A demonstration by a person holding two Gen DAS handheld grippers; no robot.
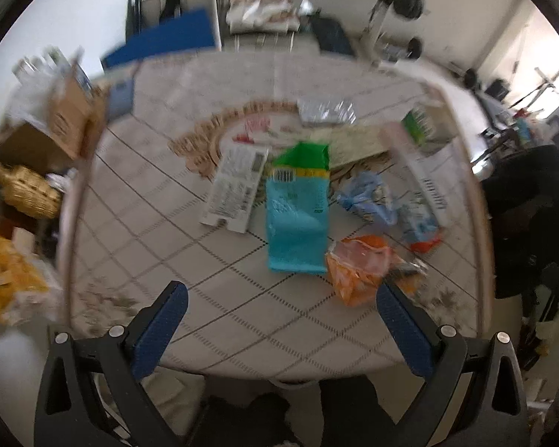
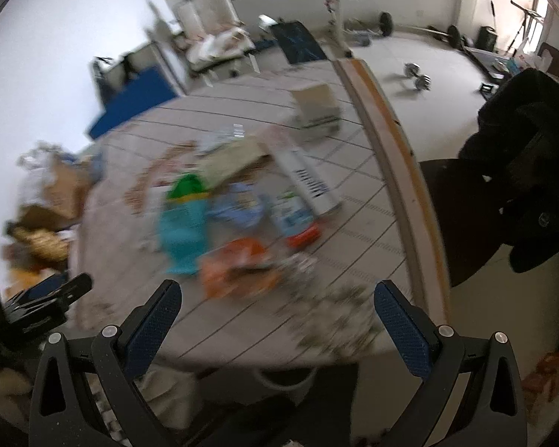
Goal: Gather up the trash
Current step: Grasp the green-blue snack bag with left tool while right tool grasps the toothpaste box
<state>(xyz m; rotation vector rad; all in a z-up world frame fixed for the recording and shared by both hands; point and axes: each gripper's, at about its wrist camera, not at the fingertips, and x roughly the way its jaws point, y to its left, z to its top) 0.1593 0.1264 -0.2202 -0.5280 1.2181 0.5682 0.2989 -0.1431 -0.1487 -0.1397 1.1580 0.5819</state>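
Both hand-held grippers, left gripper [image 1: 281, 329] and right gripper [image 2: 277, 322], jaws apart and empty above the tiled-cloth table [image 1: 212, 298], presumably (judging by aim) poised toward the teal-and-green flat packet [image 1: 297, 219] and crumpled orange wrapper [image 1: 357, 268].

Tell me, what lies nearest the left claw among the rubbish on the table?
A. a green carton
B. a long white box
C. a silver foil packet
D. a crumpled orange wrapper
D: in the left wrist view the crumpled orange wrapper lies on the table just ahead of the open left claw, right beside one of its blue fingertips, while the other rubbish sits farther back.
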